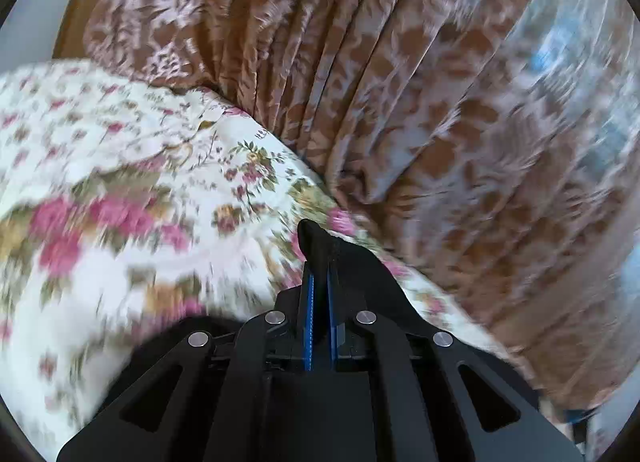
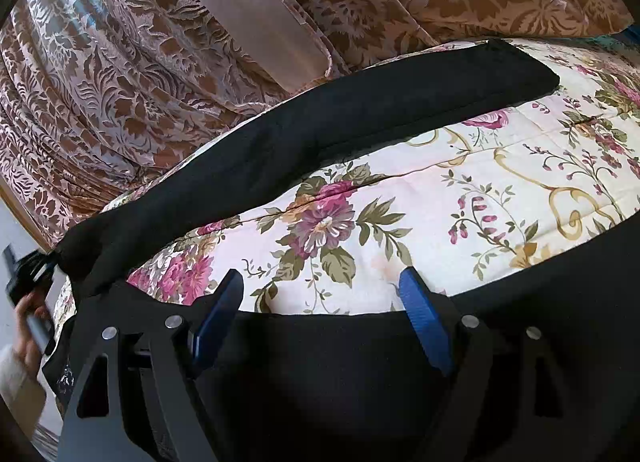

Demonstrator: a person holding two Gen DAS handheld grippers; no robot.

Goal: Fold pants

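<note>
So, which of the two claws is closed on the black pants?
The left claw: its blue pads pinch a fold of the black pants. The right claw stands wide open, with nothing pressed between its pads.

Tally — cloth, tools, hand

One pair of black pants (image 2: 320, 121), one leg lying as a band from 9 toward 1 o'clock in the right wrist view, more black cloth along 6 o'clock. One floral bedspread (image 2: 460, 201) under it. One brown patterned curtain (image 2: 120, 81) with many pleats, from 9 to 1 o'clock. Two grippers: the right gripper (image 2: 320, 290) with two blue pads (image 2: 420, 318), and the left gripper (image 1: 319, 278) with two blue pads (image 1: 307, 326) — its black body also shows blurred at 9 o'clock in the right wrist view. One hand (image 2: 30, 326), one white sleeve (image 2: 16, 382), at 8 o'clock.
</note>
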